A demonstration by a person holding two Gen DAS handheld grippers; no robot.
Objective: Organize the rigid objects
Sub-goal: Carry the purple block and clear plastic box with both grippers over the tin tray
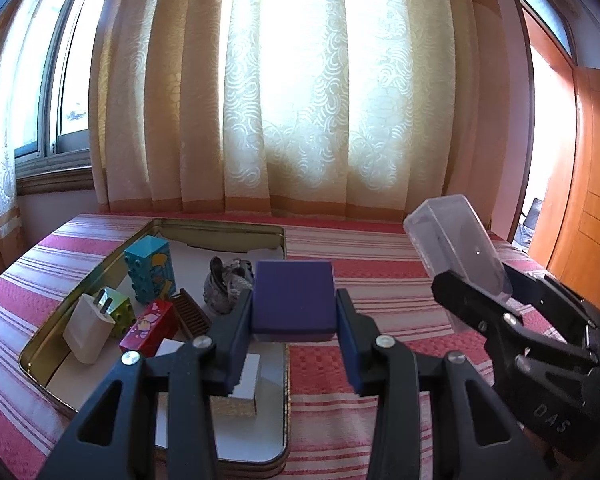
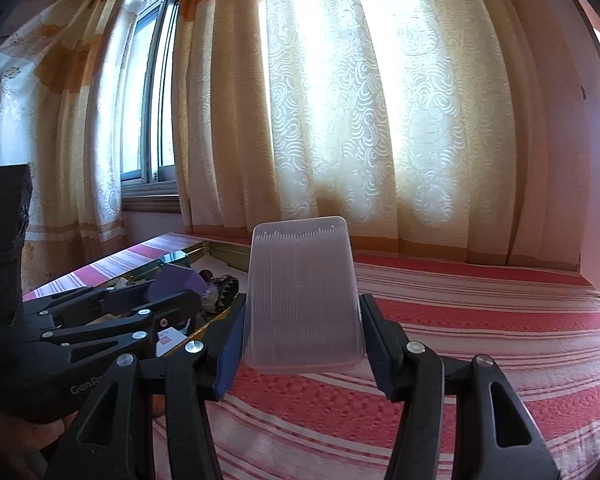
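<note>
My left gripper (image 1: 294,312) is shut on a purple box (image 1: 293,295), held in the air above the right edge of a gold metal tray (image 1: 224,229). In the tray stand a blue block (image 1: 151,266), a white charger (image 1: 87,330), a green block (image 1: 120,312), a red block (image 1: 150,326), a brown comb (image 1: 192,314), a dark patterned holder (image 1: 224,288) and a white-topped box (image 1: 242,386). My right gripper (image 2: 302,320) is shut on a clear plastic box (image 2: 302,292) of thin sticks, above the striped cloth. From the left wrist view that clear box (image 1: 456,248) hangs to the right of the tray.
A red and white striped cloth (image 2: 480,320) covers the table to the right of the tray. Patterned yellow curtains (image 1: 300,100) hang close behind the table. A window (image 1: 56,100) is at the left and an orange wooden door (image 1: 592,200) at the right.
</note>
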